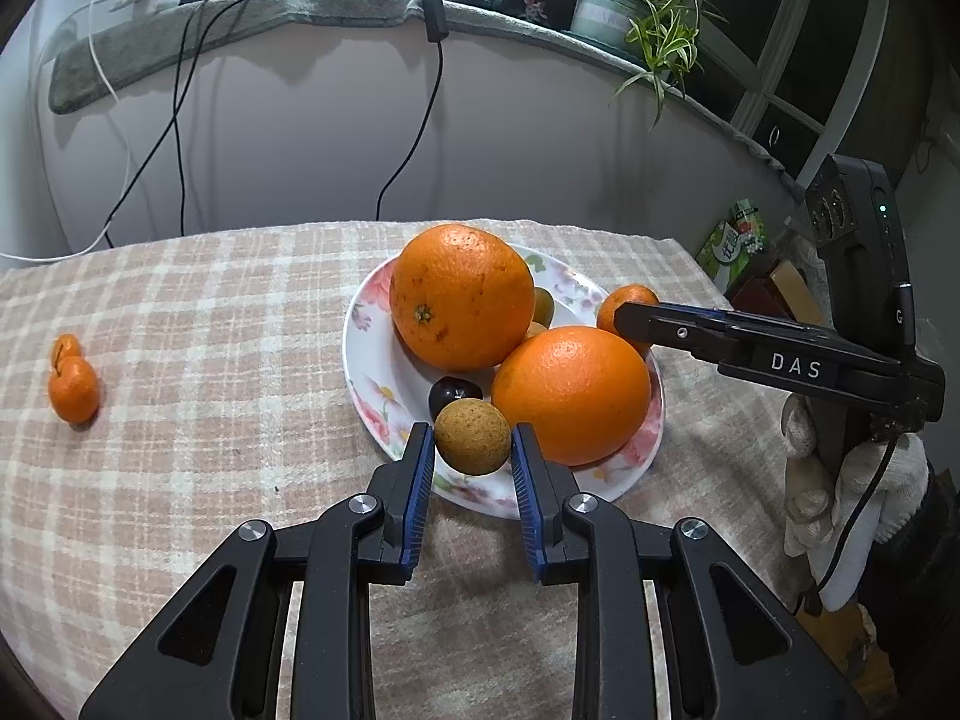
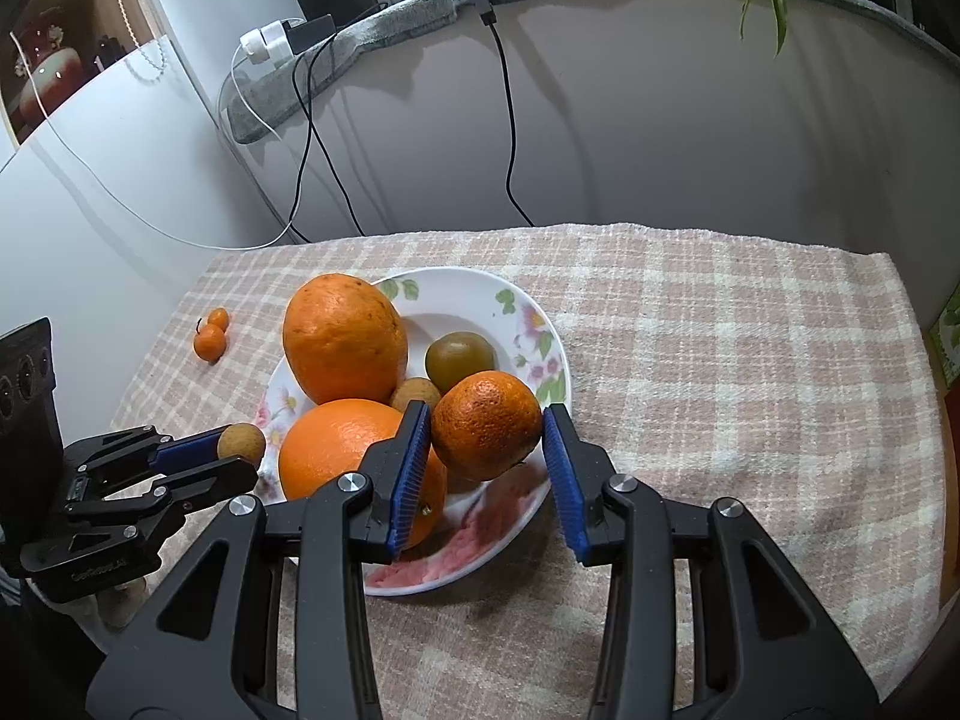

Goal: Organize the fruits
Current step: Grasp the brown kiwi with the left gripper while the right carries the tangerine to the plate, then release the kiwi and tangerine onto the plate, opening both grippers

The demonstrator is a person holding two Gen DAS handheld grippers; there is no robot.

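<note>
Over the near rim of the floral plate (image 1: 360,324), the left gripper (image 1: 473,457) has its fingers clenched on a small brown round fruit (image 1: 472,435), just beside the nearer of two big oranges (image 1: 571,393). Above the plate's right side, the right gripper (image 2: 487,463) has its fingers clamped on a mandarin (image 2: 486,423). On the checked cloth of the table (image 1: 210,312), two small tangerines (image 1: 73,387) lie touching, well apart from the plate.

Glossy glazed plate (image 1: 366,354), dimpled shiny orange (image 1: 462,297), matt woven plaid cloth (image 1: 210,480)
</note>
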